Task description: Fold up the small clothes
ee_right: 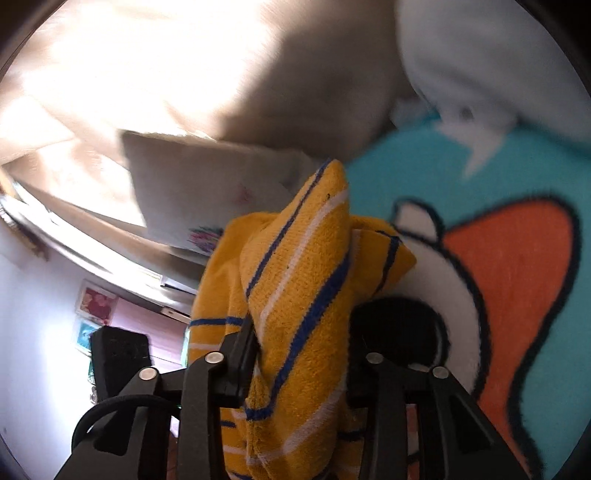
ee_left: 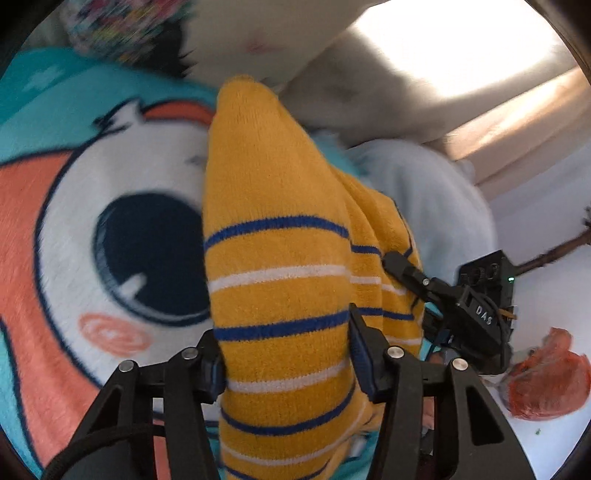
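Observation:
A small yellow knit garment (ee_left: 280,258) with blue and white stripes hangs between both grippers above a cartoon-print blanket (ee_left: 92,240). My left gripper (ee_left: 288,350) is shut on its striped edge, the cloth bunched between the fingers. My right gripper (ee_right: 299,350) is shut on another part of the same yellow garment (ee_right: 295,288). The right gripper also shows in the left wrist view (ee_left: 443,295), to the right of the cloth and close to it.
The blanket (ee_right: 498,277) is teal, white and orange. A light blue cloth (ee_left: 424,192) and a white pillow (ee_left: 258,33) lie beyond. An orange plastic bag (ee_left: 546,384) lies at the right. A beige headboard (ee_right: 147,74) and a room wall with pictures (ee_right: 96,306) are behind.

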A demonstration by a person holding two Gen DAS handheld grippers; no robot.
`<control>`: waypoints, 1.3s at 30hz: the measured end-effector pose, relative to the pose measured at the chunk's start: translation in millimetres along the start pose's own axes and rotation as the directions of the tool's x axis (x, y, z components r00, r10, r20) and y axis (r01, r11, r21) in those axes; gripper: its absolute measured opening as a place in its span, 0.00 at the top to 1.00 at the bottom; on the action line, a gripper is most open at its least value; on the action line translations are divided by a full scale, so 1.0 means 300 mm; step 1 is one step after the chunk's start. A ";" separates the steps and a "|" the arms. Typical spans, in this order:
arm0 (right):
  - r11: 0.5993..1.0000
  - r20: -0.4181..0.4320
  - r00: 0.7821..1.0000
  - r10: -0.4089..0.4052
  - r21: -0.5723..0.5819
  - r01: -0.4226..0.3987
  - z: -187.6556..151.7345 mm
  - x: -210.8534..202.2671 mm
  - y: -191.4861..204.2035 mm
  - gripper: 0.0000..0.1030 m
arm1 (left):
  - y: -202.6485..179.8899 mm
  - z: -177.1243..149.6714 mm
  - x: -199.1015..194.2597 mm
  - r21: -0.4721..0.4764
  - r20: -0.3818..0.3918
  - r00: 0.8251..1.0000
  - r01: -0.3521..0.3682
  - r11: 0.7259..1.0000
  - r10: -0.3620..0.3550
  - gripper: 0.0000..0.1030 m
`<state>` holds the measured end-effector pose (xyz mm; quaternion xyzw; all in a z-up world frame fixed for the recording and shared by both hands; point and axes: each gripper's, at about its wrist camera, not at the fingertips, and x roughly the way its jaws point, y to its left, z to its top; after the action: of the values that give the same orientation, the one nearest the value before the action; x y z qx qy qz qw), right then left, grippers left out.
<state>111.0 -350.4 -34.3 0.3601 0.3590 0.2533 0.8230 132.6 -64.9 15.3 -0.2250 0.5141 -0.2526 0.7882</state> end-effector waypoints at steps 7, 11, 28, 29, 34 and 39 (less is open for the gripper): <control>0.971 0.125 0.975 -0.186 -0.129 0.201 -0.083 -0.112 0.066 0.51 | 0.029 -0.076 -0.113 0.041 0.093 0.995 -0.051 0.998 0.047 0.47; 0.946 0.187 0.972 -0.142 -0.263 0.188 -0.184 -0.235 0.193 0.56 | -0.025 -0.175 -0.167 0.090 0.159 0.986 -0.073 0.993 0.058 0.45; 0.944 0.250 0.932 -0.262 -0.134 0.302 -0.442 -0.317 0.079 0.52 | 0.052 -0.374 -0.107 0.070 0.118 0.981 -0.160 0.985 0.151 0.44; 0.946 0.256 0.933 -0.254 -0.137 0.295 -0.449 -0.317 0.080 0.48 | 0.053 -0.376 -0.110 0.069 0.119 0.981 -0.159 0.985 0.151 0.44; 0.944 0.152 0.948 -0.278 -0.139 0.299 -0.462 -0.252 0.034 0.89 | 0.046 -0.419 -0.122 0.095 0.120 0.977 -0.189 0.977 0.177 0.44; 0.947 0.172 0.941 -0.290 -0.088 0.308 -0.507 -0.283 0.016 0.89 | 0.043 -0.457 -0.187 0.108 0.180 0.966 -0.206 0.973 0.185 0.44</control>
<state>-59.4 -342.2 -69.3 0.2727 0.3286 0.1163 0.8967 -11.2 -32.7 -4.1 -0.1437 0.4481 -0.1854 0.8627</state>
